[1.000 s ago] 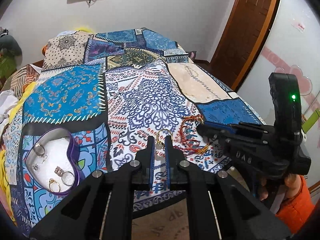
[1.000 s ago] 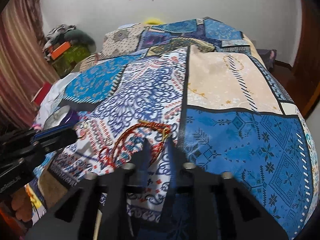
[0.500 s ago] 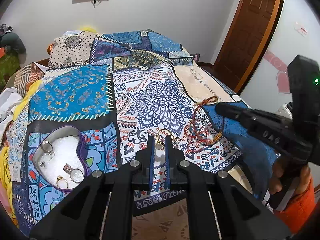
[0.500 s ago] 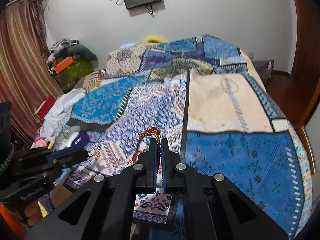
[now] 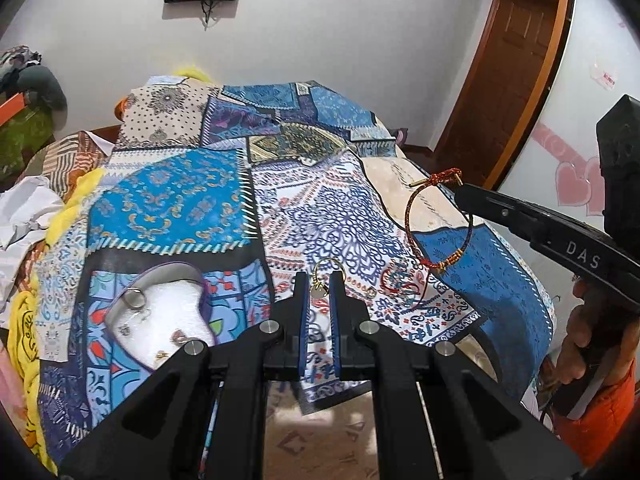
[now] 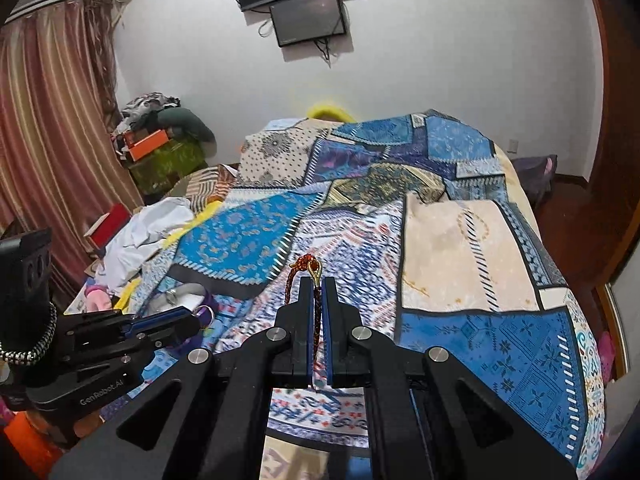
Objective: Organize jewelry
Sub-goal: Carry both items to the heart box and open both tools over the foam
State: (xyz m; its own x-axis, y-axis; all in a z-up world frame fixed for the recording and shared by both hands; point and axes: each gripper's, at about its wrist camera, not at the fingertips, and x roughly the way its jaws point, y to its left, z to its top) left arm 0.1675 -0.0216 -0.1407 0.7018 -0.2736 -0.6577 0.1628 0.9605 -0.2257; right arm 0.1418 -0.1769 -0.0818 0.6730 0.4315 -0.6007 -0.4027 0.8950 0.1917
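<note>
Two hand-held grippers: right hand-held gripper (image 6: 316, 300) clenched on red cord bracelet (image 5: 438, 224), dangling above bed's (image 5: 168, 200) near-right corner; light, floppy, pinch near knot. Left hand-held gripper (image 5: 319, 294) parted around gold earring (image 5: 322, 280).

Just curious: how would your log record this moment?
right gripper: shut on red bracelet, lifted | left gripper: around gold earring | heart box: open
</note>
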